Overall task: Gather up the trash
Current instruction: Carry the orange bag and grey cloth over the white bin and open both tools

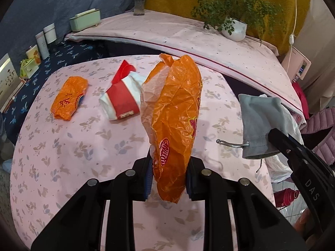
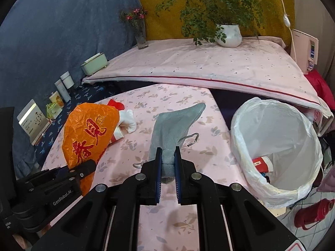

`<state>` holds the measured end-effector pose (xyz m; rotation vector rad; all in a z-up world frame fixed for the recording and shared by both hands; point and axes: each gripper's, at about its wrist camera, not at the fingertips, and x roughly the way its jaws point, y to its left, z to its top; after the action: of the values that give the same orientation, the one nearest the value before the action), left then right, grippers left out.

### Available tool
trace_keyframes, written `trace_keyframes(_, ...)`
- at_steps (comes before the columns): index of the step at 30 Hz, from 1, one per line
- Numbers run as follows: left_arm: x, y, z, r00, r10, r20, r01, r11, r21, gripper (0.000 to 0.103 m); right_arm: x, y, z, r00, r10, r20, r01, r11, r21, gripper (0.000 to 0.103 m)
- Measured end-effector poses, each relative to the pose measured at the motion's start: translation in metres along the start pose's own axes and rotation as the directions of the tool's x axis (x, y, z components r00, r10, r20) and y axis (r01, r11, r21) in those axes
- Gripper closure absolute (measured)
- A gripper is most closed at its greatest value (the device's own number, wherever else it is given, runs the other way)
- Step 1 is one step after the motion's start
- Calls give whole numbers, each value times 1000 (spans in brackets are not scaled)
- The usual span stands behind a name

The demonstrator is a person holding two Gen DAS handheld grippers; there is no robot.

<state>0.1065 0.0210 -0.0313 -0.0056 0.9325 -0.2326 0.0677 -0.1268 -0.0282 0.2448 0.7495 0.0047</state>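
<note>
My left gripper [image 1: 169, 164] is shut on the lower end of a crumpled orange plastic bag [image 1: 175, 108], which stands up above the pink floral table [image 1: 62, 146]. In the right wrist view that bag [image 2: 90, 133] hangs at the left. My right gripper [image 2: 168, 153] is shut on a grey drawstring pouch [image 2: 173, 125], lifted off the cloth. A second orange bag [image 1: 70, 97] and a crumpled red-and-white wrapper [image 1: 123, 100] lie on the table beyond. A bin with a white liner [image 2: 240, 146] stands right of the table, with a red-and-white cup [image 2: 261, 164] inside.
A raised pink-covered surface [image 2: 209, 67] behind carries a potted plant [image 2: 229, 35], a flower vase [image 2: 141, 35] and a green box [image 2: 94, 63]. Tins and boxes [image 1: 39, 41] line the left edge. A red flask [image 2: 312, 213] lies on the floor by the bin.
</note>
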Motion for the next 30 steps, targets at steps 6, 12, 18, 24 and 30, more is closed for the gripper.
trace_keyframes(6,1,-48,6,999,-44,8,43,996,83,79,-17,-43,4,998,-52,36,49,996,73,93)
trace_keyframes(12,7,-90,9,996,-93,-6,93,985,146,79,-30,-88,6,991,-118,58,109,984,143,93)
trace_keyframes(18,14,-134,12,989,-148,-26,150,963,224,79,-39,-128,3,983,-176,60,160,964,213,93)
trace_keyframes(24,27,-168,13,978,-198,-68,209,941,265,79,-43,-160,1,974,-219,52,197,943,269,93)
trace_keyframes(30,38,-193,17,970,-224,-98,243,925,291,79,-43,-180,-2,969,-242,41,219,928,302,93)
